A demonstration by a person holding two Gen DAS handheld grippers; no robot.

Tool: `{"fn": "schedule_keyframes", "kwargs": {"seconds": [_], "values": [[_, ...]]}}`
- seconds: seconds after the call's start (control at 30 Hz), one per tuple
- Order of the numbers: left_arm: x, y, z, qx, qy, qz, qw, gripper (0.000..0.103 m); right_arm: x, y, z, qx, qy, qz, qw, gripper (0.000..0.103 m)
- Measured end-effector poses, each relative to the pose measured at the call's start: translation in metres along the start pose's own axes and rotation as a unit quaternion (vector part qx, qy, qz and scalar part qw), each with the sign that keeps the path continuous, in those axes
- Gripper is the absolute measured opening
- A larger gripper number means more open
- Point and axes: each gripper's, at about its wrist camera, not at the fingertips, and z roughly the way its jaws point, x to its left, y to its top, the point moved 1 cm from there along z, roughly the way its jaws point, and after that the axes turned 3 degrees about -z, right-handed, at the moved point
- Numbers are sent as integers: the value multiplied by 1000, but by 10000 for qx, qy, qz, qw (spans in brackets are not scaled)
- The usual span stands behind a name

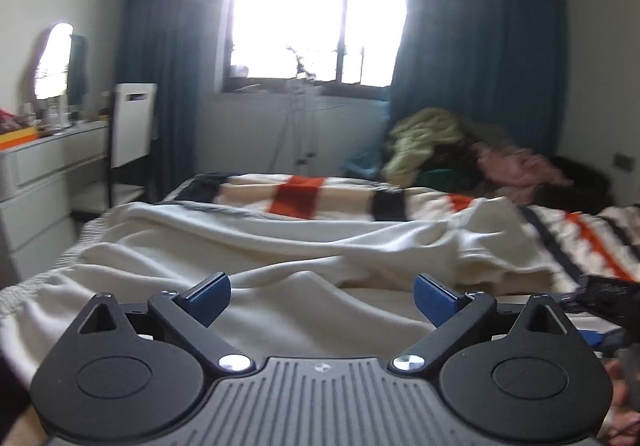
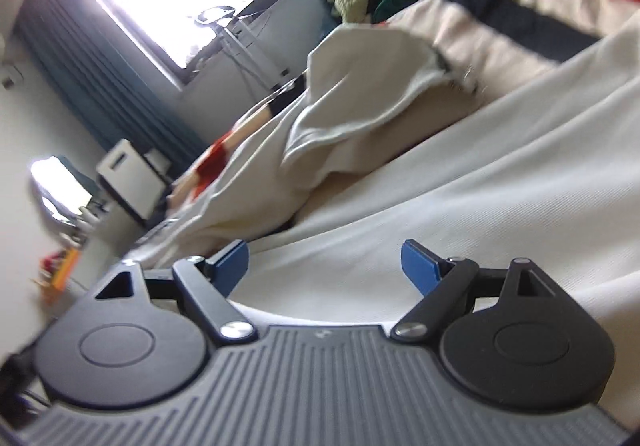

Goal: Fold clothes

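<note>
A cream-white garment lies rumpled across the bed, on a striped blanket with orange and black bands. My left gripper is open, low over the garment's near part, holding nothing. My right gripper is open too, tilted, just above the same cream garment. A folded-over flap of the garment lies ahead of the right gripper. Part of the right gripper shows at the right edge of the left wrist view.
A heap of other clothes lies at the far right of the bed. A white dresser with a mirror and a white chair stand at the left. A bright window with dark blue curtains is behind.
</note>
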Motion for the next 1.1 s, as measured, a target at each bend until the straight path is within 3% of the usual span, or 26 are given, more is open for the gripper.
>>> {"fn": "schedule_keyframes", "kwargs": {"seconds": [0.2, 0.3, 0.57, 0.67, 0.77, 0.8, 0.87, 0.93, 1.1], "values": [[14, -11, 10, -123, -371, -90, 9992, 99, 12, -2, 34, 85, 799, 518, 9954, 87], [19, -19, 33, 74, -263, -187, 9995, 99, 10, 5, 63, 88, 1014, 1116, 9885, 87], [31, -23, 70, 149, -140, -848, 9962, 99, -10, 27, 127, -526, 674, 2644, 9606, 85], [29, -23, 73, 85, -147, -897, 9958, 99, -18, 40, 135, -865, 87, 2984, 9505, 84], [26, -23, 74, 34, -129, -871, 9961, 99, -20, 57, 140, -749, -728, 2969, 9492, 51], [26, -24, 75, 24, -128, -863, 9962, 99, -20, 63, 141, -707, -1000, 2946, 9477, 27], [24, -24, 76, 36, -97, -837, 9964, 99, -17, 78, 129, -698, -1464, 2625, 9512, 21], [23, -25, 77, 16, -61, -813, 9967, 99, -14, 99, 107, -990, -1607, 2316, 9543, 18], [20, -27, 84, 23, -18, -774, 9970, 99, -20, 153, 29, -1779, -1564, 1658, 9573, 17]]}}
